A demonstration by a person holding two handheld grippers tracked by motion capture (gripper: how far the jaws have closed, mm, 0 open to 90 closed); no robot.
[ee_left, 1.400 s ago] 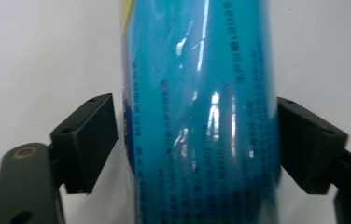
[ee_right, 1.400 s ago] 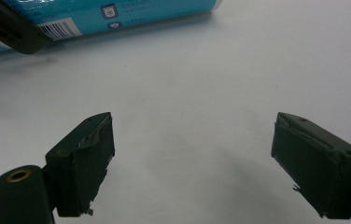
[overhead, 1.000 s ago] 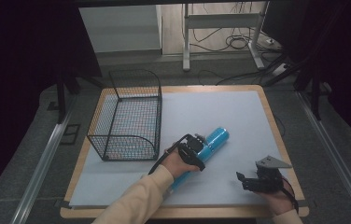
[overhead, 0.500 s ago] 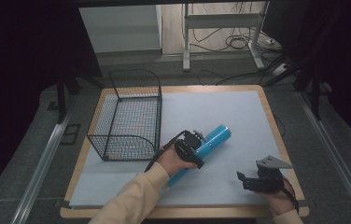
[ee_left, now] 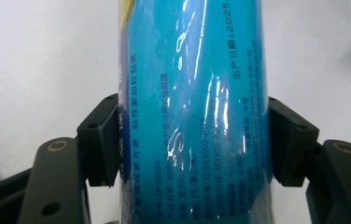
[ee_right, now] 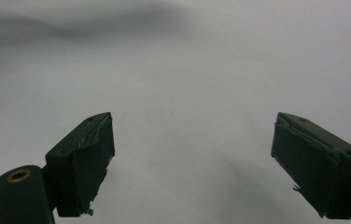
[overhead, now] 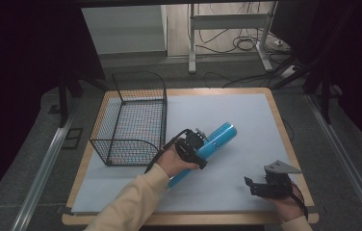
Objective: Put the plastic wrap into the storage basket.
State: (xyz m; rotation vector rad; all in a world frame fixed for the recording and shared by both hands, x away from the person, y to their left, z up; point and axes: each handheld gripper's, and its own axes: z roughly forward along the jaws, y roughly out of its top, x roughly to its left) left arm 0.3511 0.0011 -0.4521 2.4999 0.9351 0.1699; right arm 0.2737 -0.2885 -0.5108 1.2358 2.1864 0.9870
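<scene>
A blue cylindrical tube (overhead: 221,134) with printed text lies aslant near the middle of the white sheet (overhead: 246,110). My left gripper (overhead: 197,145) is shut on it about halfway along. In the left gripper view both black pads press the sides of the tube (ee_left: 192,93), and the left gripper (ee_left: 192,140) holds it between them. My right gripper (overhead: 252,186) is near the front right of the table with its jaws wide apart. In the right gripper view the right gripper (ee_right: 192,158) has only pale sheet between its fingers.
A black wire basket (overhead: 131,130) stands at the left of the sheet, close beside the left hand. The sheet rests on a wooden tabletop (overhead: 285,130). Table legs and cables lie on the floor beyond the far edge.
The left gripper and the blue tube have shifted slightly away from me and to the left. The right gripper has stayed in place.
</scene>
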